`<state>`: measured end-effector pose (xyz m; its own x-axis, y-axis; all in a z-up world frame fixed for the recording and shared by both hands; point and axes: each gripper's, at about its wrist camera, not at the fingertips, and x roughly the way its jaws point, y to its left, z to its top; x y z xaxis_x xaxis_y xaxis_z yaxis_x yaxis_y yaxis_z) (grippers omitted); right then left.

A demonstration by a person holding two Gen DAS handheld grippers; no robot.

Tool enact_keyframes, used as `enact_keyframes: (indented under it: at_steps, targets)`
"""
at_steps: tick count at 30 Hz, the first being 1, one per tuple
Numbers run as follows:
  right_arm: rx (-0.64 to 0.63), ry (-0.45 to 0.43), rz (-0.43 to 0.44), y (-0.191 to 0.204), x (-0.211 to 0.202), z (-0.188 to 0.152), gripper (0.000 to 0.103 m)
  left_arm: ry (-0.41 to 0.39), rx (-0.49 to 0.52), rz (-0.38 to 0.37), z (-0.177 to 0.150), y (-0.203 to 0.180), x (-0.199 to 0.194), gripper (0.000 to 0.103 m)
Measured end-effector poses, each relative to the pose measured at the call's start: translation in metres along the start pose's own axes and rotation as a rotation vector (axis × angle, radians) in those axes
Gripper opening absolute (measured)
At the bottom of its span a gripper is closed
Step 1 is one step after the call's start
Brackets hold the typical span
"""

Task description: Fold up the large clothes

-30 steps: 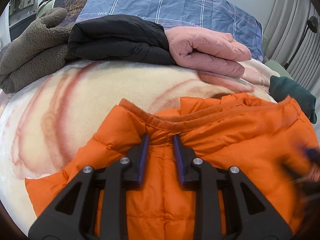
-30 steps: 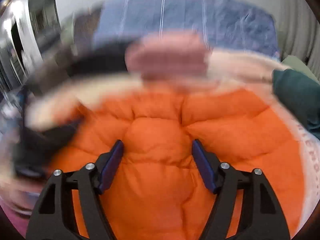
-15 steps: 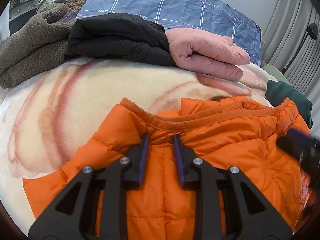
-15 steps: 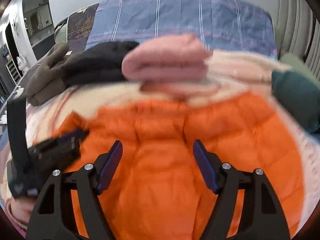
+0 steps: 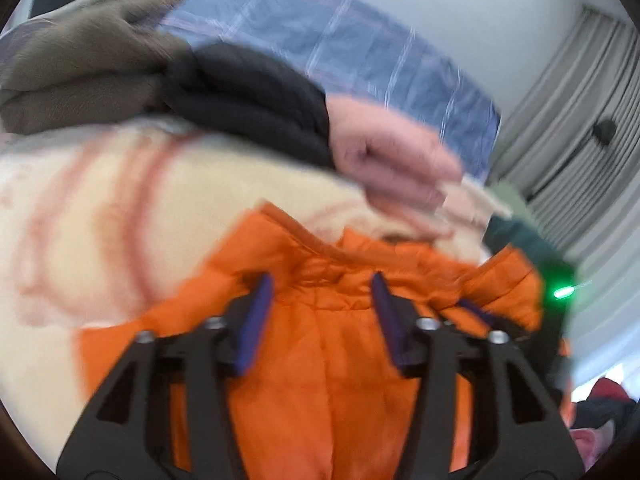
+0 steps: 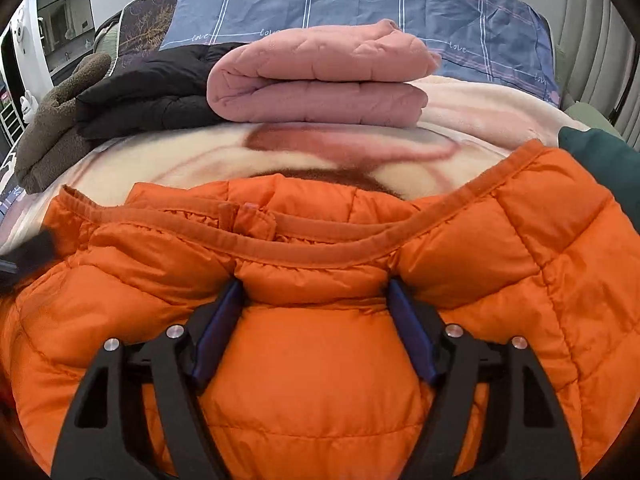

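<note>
Now the orange jacket (image 6: 320, 360) lies on the near part of the bed (image 6: 160, 160), collar toward the far folded pink quilt (image 6: 320, 76). Both the left gripper (image 5: 320, 300) and right gripper (image 6: 314, 300) have jaws apart, straddling puffy fabric.

The left gripper (image 5: 322, 300) has its jaws spread apart, pointing forward and tilted a little clockwise in its own blurred view, with nothing pinched between the blue pads (image 5: 256, 320). The right gripper (image 6: 316, 304) also has its jaws wide, level in its own view, its blue pads (image 6: 408, 332) pressed into puffy fabric that bulges up between them. Its dark shape shows to the right of the left one.
</note>
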<state>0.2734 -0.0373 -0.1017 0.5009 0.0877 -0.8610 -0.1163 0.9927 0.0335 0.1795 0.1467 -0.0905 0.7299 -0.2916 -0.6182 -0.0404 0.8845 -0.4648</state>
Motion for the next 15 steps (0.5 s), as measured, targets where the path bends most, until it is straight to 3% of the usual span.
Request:
enact_keyframes:
  at_steps: [3, 5, 10, 12, 15]
  targets:
    - [0.004, -0.005, 0.008, 0.0, -0.001, 0.0, 0.074, -0.067, 0.025, 0.058, -0.001, 0.014, -0.043, 0.068]
    - [0.007, -0.011, 0.014, -0.001, -0.001, -0.001, 0.074, -0.045, 0.016, 0.034, -0.008, 0.03, -0.058, 0.07]
    - [0.014, -0.021, 0.028, -0.002, -0.003, -0.002, 0.075, 0.147, -0.055, -0.104, -0.049, 0.063, -0.051, 0.072]
    - [0.015, -0.022, 0.031, -0.002, -0.003, -0.002, 0.075, 0.174, -0.081, -0.18, -0.058, 0.068, -0.046, 0.073]
    - [0.019, -0.023, 0.038, -0.003, -0.003, -0.003, 0.075, 0.187, -0.107, -0.236, -0.059, 0.07, -0.039, 0.073]
